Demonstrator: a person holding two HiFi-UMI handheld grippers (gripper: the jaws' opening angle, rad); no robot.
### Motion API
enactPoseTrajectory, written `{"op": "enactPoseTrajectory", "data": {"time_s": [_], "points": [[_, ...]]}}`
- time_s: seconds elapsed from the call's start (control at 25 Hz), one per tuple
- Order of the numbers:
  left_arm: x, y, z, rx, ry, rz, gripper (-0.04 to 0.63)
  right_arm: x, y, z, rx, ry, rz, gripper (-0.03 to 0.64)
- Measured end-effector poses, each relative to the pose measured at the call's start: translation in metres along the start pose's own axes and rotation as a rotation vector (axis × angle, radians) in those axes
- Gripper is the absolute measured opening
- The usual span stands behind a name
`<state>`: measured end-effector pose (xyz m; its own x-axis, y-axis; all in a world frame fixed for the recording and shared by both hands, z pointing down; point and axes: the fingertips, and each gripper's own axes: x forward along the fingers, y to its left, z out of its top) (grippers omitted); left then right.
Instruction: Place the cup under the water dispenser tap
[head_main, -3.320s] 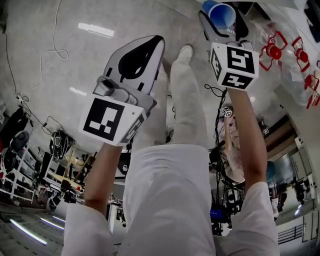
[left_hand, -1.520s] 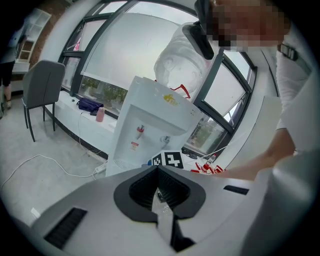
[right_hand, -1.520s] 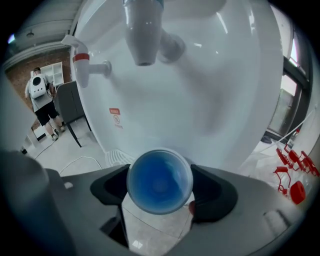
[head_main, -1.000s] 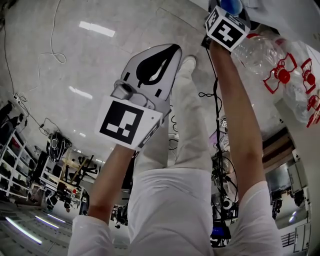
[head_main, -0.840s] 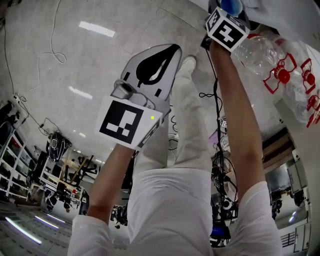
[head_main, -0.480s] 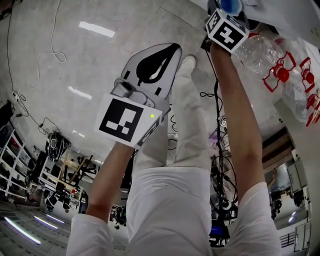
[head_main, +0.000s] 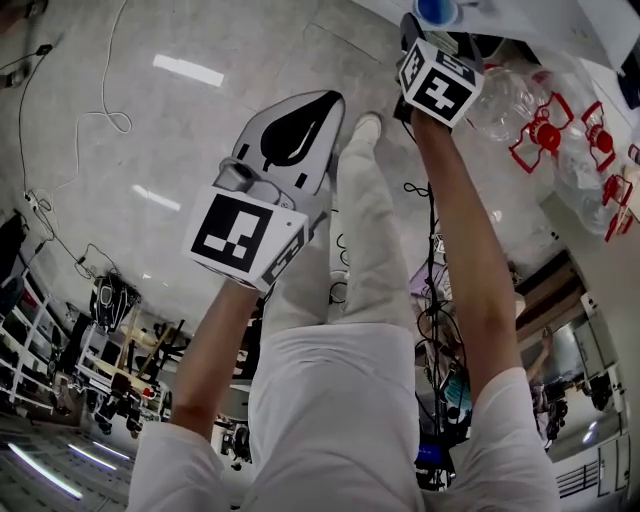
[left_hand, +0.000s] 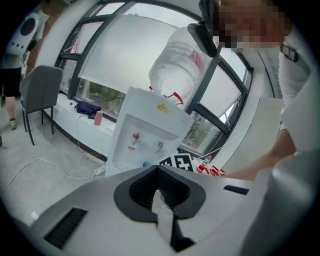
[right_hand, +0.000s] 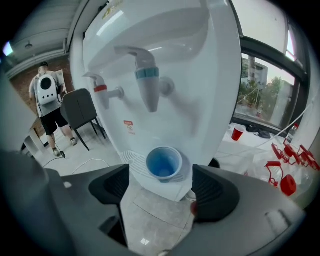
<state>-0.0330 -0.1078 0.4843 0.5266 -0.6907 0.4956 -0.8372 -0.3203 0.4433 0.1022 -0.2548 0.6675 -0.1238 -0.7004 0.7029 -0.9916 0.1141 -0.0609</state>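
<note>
A blue cup (right_hand: 164, 163) stands upright on the drip tray of the white water dispenser (right_hand: 185, 60), right below the blue tap (right_hand: 147, 82). My right gripper (right_hand: 160, 182) is open, with its jaws wide apart just short of the cup and not touching it. In the head view the cup (head_main: 437, 10) shows at the top edge, past the right gripper (head_main: 420, 35). My left gripper (head_main: 322, 100) is shut and empty, held farther back. From it I see the dispenser (left_hand: 150, 130) and the cup (left_hand: 146, 163) small ahead of the left gripper (left_hand: 156, 169).
A red tap (right_hand: 102, 92) sits left of the blue one. A big water bottle (left_hand: 177, 70) tops the dispenser. Clear jugs with red handles (head_main: 540, 130) lie right of it. A grey chair (right_hand: 80, 112), a red cup (right_hand: 237, 133) and a floor cable (head_main: 110, 100) are around.
The right gripper, earlier shut on the blue cup, carried it up to the dispenser. It now stands open a little back from the cup. The left gripper barely moved.
</note>
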Motion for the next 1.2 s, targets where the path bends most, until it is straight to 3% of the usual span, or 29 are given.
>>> {"op": "enactPoseTrajectory", "data": {"time_s": [0.64,0.92,1.2], "points": [[-0.043,-0.047,0.042,0.039,-0.034,-0.046,0.005,-0.088,-0.006,0.017,-0.044,-0.044,0.041,0.097],[-0.07,-0.054,0.048,0.027,-0.052,-0.042,0.005,-0.143,-0.007,0.039,-0.003,-0.112,0.051,0.025],[-0.103,-0.068,0.061,0.046,-0.08,-0.041,0.005,-0.21,0.007,0.068,-0.097,-0.217,0.132,0.011]]}}
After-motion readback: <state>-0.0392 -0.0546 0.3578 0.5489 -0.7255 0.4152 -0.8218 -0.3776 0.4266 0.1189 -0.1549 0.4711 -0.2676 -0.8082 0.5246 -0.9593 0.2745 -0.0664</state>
